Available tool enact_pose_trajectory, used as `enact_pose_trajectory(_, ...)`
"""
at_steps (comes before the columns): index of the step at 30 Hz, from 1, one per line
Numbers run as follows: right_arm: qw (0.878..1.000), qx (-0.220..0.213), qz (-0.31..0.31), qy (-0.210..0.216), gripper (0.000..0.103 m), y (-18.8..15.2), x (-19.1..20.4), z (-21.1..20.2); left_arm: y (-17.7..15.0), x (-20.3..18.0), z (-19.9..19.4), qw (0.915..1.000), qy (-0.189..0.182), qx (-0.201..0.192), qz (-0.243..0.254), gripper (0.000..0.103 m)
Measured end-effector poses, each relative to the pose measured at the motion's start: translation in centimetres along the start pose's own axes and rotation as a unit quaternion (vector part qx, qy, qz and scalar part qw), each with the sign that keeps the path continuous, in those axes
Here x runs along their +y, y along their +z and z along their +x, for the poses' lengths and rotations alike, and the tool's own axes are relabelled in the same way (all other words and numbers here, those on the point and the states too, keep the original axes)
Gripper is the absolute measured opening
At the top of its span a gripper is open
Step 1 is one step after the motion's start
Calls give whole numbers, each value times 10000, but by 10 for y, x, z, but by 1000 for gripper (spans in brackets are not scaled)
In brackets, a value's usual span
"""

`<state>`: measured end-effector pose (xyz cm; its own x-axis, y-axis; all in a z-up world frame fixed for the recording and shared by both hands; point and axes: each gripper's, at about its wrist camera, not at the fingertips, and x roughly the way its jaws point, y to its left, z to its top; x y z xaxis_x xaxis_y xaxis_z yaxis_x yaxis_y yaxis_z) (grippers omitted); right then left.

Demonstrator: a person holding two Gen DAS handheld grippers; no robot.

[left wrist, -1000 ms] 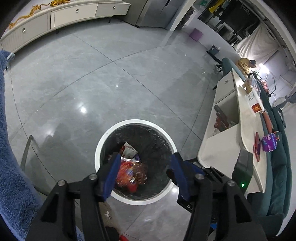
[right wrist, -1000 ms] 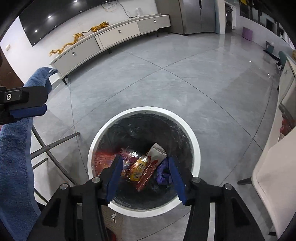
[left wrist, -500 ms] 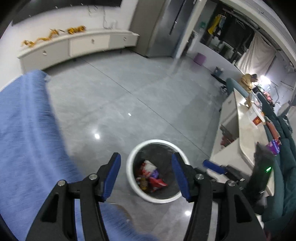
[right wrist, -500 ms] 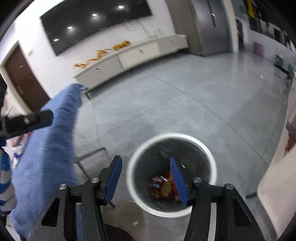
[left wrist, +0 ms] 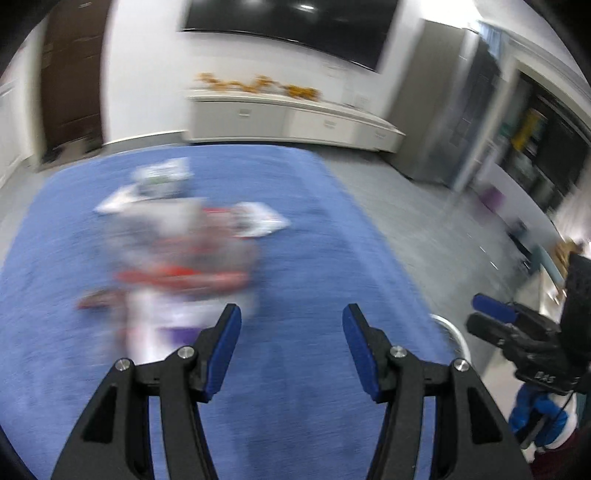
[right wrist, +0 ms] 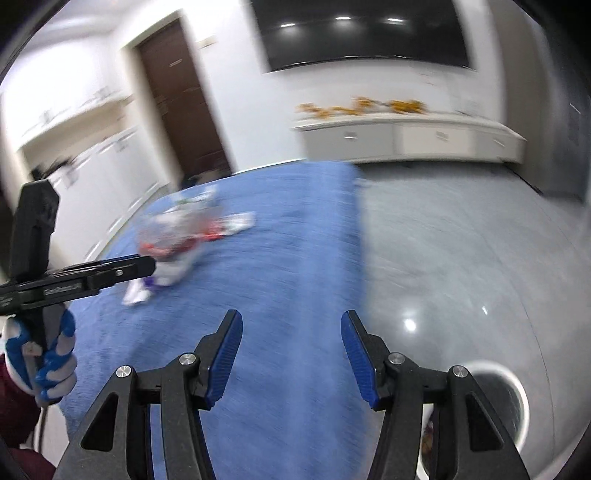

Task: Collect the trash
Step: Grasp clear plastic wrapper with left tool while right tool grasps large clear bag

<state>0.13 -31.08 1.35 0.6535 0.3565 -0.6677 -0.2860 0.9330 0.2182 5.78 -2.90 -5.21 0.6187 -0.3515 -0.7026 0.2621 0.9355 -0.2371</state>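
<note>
Half a second ago both cameras looked down into the white-rimmed trash bin; now both have swung up and face a blue-covered surface [left wrist: 317, 236], with strong motion blur. In the left wrist view only a sliver of the bin's white rim [left wrist: 452, 332] shows at lower right; in the right wrist view the bin [right wrist: 519, 391] sits at lower right on the grey floor, partly behind that gripper's finger.

The left gripper [left wrist: 291, 345] hangs with its blue pads wide apart and nothing between them. The right gripper [right wrist: 291, 350] is likewise spread and empty.

The remaining trash, a blurred pile of wrappers [left wrist: 177, 254], lies on the blue cover left of centre in the left wrist view and in the upper left of the cover in the right wrist view. There the pile's long axis runs from lower left to upper right; single wrappers cannot be told apart. The left gripper's finger crosses the pile's near end in the right wrist view.

A white sideboard [right wrist: 410, 138], a dark wall screen [right wrist: 362, 33] and a brown door [right wrist: 183, 99] stand behind.
</note>
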Motion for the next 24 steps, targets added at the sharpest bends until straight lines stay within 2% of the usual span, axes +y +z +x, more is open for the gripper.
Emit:
enact_pose_trajectory(4, 9965, 167, -649, 499, 53, 32, 62, 45, -3, 69, -6, 9977, 429, -1, -527, 55)
enact_pose_trajectory(9, 9887, 406, -1170, 846, 53, 59, 124, 102, -10, 116, 13, 9936, 526, 243, -975, 54)
enact_pose_trajectory(12, 9845, 575, -1434, 833, 53, 67, 150, 133, -11, 127, 29, 9918, 453, 393, -1126, 54)
enact_pose_trajectory(14, 9819, 660, -1583, 805, 53, 69, 160, 148, -10, 130, 38, 9914, 384, 449, -1170, 54)
enact_pose_trajectory(17, 9796, 795, -1694, 728, 50, 68, 166, 164, -6, 130, 46, 9917, 395, 428, -1146, 47)
enact_pose_trajectory(22, 9794, 904, -1668, 685, 49, 61, 158, 169, -3, 132, 48, 9914, 383, 390, -1190, 37)
enact_pose_trajectory(24, 9811, 917, -1590, 614, 49, 58, 148, 167, -7, 134, 42, 9917, 428, 380, -1154, 36)
